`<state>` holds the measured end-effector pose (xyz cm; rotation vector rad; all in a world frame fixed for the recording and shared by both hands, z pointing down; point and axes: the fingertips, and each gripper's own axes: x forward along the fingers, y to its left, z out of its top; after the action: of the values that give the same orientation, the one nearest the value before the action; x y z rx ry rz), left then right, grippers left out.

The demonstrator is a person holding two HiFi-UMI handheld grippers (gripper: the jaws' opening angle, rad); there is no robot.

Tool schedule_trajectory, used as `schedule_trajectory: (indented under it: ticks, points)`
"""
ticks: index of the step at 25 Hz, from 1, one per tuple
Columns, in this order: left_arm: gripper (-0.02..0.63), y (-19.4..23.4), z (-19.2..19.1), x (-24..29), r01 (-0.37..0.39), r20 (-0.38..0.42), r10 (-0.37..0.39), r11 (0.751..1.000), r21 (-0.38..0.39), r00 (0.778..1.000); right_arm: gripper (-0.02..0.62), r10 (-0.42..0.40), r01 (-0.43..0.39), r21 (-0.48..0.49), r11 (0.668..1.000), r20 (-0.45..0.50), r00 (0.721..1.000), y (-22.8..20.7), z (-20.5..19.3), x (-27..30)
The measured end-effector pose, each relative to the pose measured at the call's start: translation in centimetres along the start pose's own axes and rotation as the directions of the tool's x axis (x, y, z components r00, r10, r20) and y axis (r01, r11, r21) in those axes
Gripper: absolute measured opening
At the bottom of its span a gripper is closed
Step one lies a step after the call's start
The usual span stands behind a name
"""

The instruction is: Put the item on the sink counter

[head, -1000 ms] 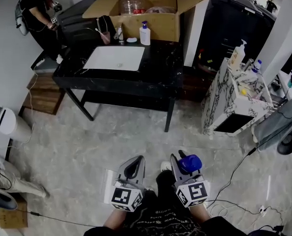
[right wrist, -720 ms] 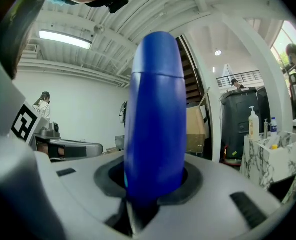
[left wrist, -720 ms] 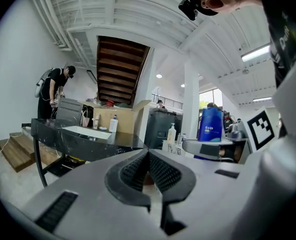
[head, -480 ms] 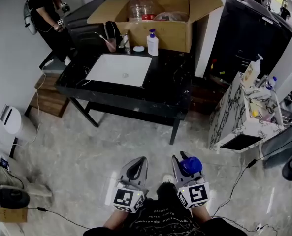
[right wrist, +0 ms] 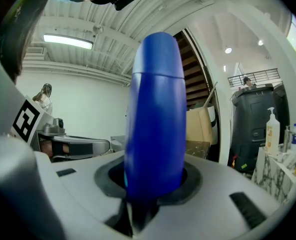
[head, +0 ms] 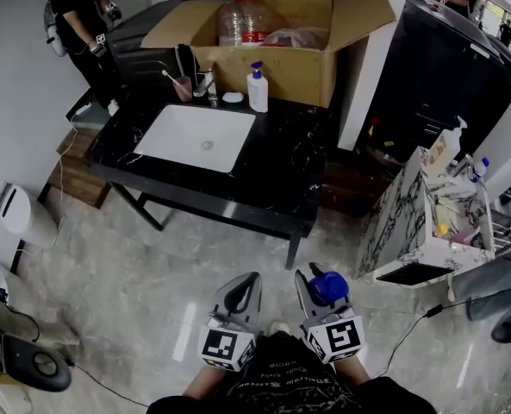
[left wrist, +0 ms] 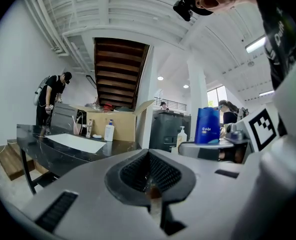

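A blue bottle [right wrist: 155,114] stands upright between the jaws of my right gripper [right wrist: 148,184], which is shut on its lower part. In the head view the blue bottle [head: 331,287] sits in the right gripper [head: 314,290] low in the frame, close to my body. Beside it, my left gripper [head: 240,290] is shut with nothing in it, its jaws meeting in the left gripper view [left wrist: 148,170]. The black sink counter [head: 283,164] with a white basin [head: 195,136] stands ahead across the floor, well apart from both grippers.
On the counter's far edge are a white pump bottle [head: 258,89], a pink cup [head: 183,87] and a faucet [head: 208,83]. An open cardboard box [head: 281,54] stands behind. A marble cabinet [head: 406,222] is at the right, and a person [head: 81,24] stands at the far left.
The counter has come nearer and shifted in the head view as I walk toward it. Both grippers keep the same pose, with the blue bottle still in the right one.
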<state>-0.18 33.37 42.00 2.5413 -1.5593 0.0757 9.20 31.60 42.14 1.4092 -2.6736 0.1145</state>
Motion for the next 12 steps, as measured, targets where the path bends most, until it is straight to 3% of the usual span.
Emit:
schedule_trajectory:
  ticks: [8,12]
  points:
    - [0.006,0.6,-0.7,4.5,0.031,-0.027,-0.032,0.998,-0.062,0.999,0.109,0.016,-0.016,0.03,0.999,-0.024,1.0,-2.0,-0.5,2.2]
    - [0.006,2.0,-0.4,7.8,0.086,-0.032,-0.087,0.996,-0.034,0.996,0.109,-0.016,0.018,0.032,0.999,-0.034,0.999,-3.5,-1.1,4.2]
